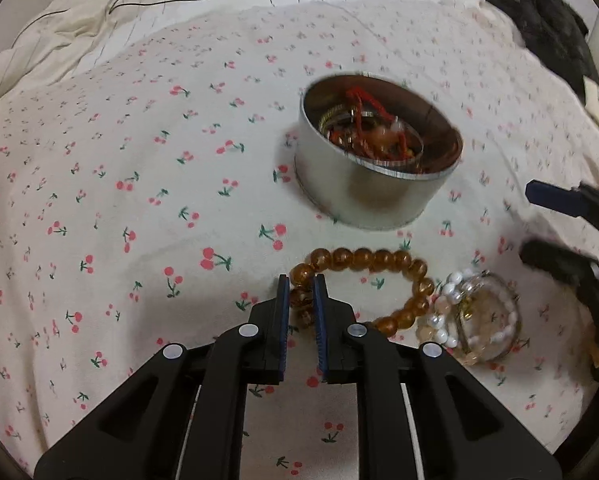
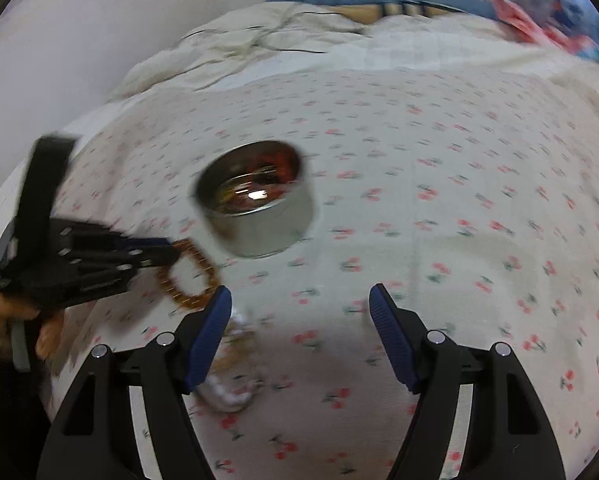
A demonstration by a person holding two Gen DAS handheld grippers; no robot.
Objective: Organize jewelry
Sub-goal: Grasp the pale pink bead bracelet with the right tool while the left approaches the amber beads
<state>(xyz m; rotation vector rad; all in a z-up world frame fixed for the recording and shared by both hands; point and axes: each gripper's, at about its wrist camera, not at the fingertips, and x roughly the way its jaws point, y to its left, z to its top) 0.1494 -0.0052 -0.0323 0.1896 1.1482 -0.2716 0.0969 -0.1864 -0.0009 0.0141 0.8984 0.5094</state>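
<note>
Your left gripper (image 1: pixel 302 294) pinches the amber bracelet (image 1: pixel 363 258); the right gripper (image 2: pixel 301 300) is spread, empty. The tin (image 1: pixel 363 196) holds some jewelry; both bracelets remain on the bed (image 1: pixel 139 200).

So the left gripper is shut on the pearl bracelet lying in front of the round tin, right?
Not the pearl one. In the left wrist view the left gripper is shut on the amber bead bracelet, in front of the round tin. The pearl bracelet lies untouched beside it.
</note>
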